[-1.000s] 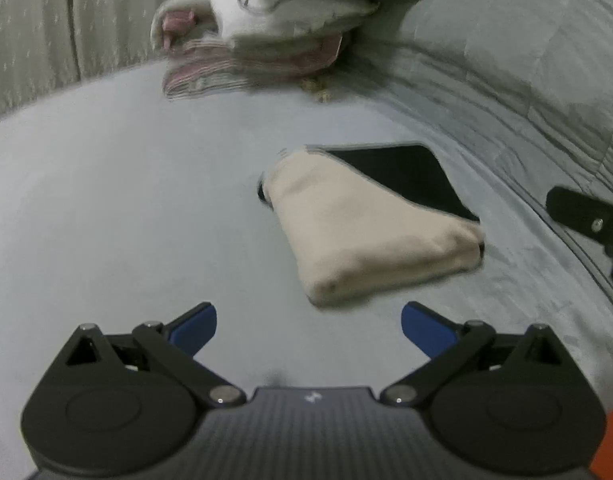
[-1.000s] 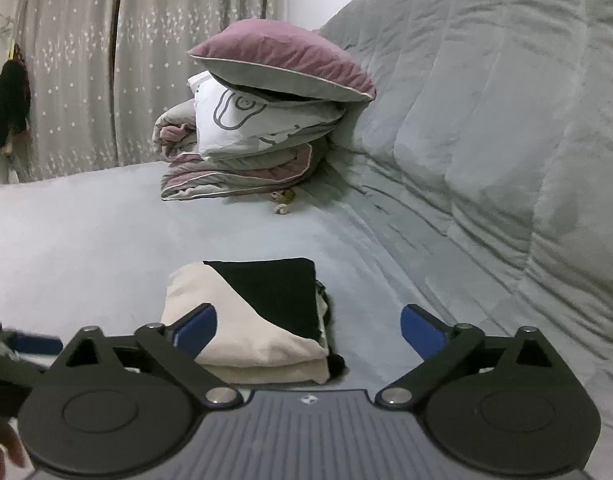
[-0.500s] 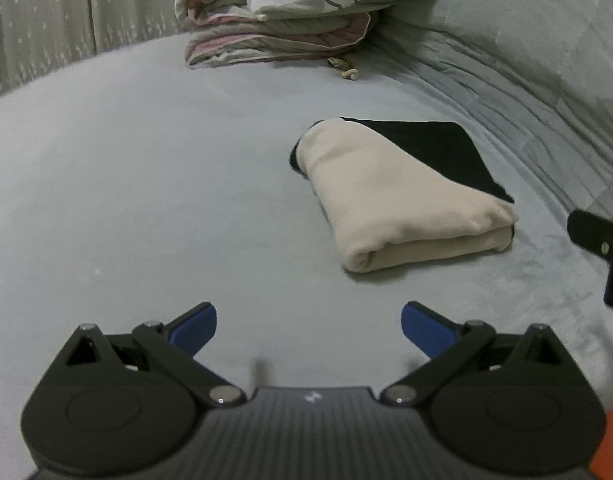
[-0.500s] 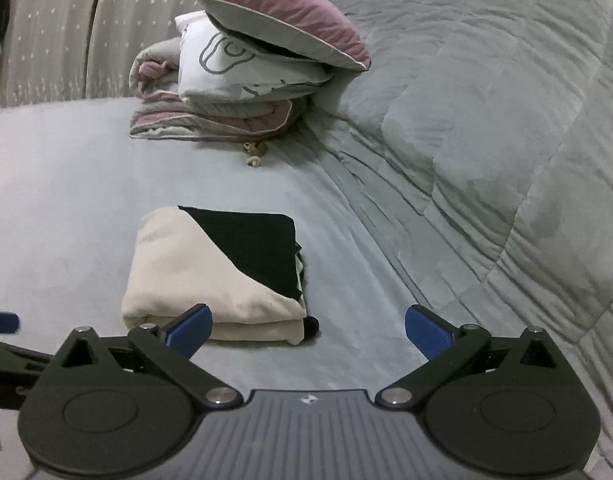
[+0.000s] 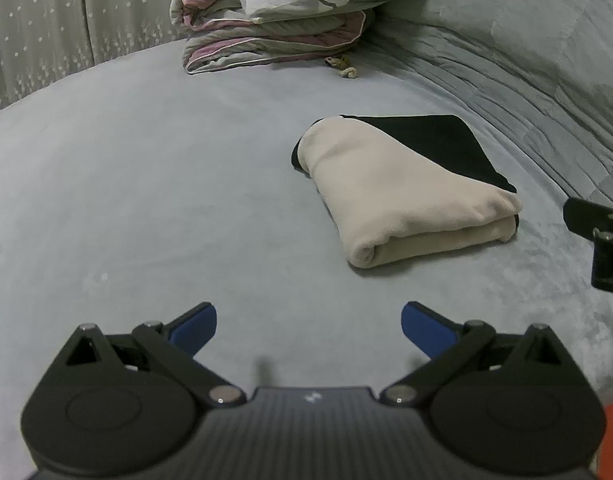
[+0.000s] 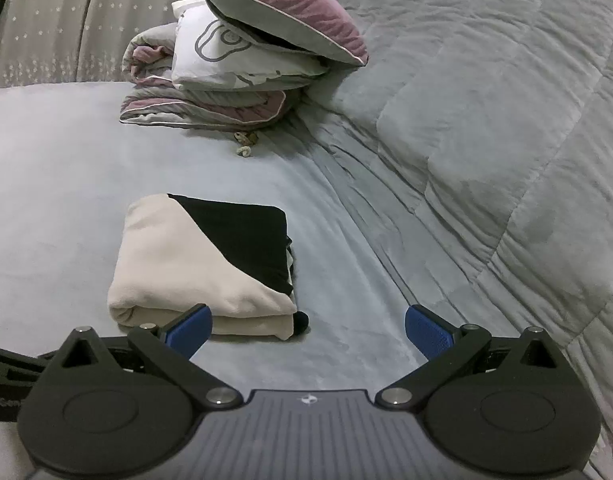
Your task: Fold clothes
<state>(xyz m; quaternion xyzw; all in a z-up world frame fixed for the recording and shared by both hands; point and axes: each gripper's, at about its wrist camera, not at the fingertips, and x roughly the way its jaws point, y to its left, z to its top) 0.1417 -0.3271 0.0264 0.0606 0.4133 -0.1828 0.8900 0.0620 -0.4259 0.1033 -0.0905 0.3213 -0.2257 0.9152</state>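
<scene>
A cream and black garment (image 5: 402, 192) lies folded into a compact bundle on the grey bed (image 5: 146, 184). My left gripper (image 5: 308, 330) hovers open above bare bed, short of the bundle and to its left, holding nothing. In the right wrist view the same folded garment (image 6: 202, 272) sits just beyond my right gripper (image 6: 308, 330), which is open and empty; its left fingertip (image 6: 188, 326) overlaps the bundle's near edge in the image. Part of the right gripper's black body (image 5: 602, 240) shows at the right edge of the left wrist view.
A stack of folded bedding (image 6: 210, 108) topped by a white pillow (image 6: 226, 60) and a mauve pillow (image 6: 282, 8) stands at the head of the bed. A small knotted cord (image 6: 245, 142) lies before it. A thick grey quilt (image 6: 486, 120) rises on the right. Curtains (image 5: 46, 32) hang behind.
Both grippers have drawn back and risen from the folded garment, which now looks farther off in both views. The garment itself has not moved. Both stay open.
</scene>
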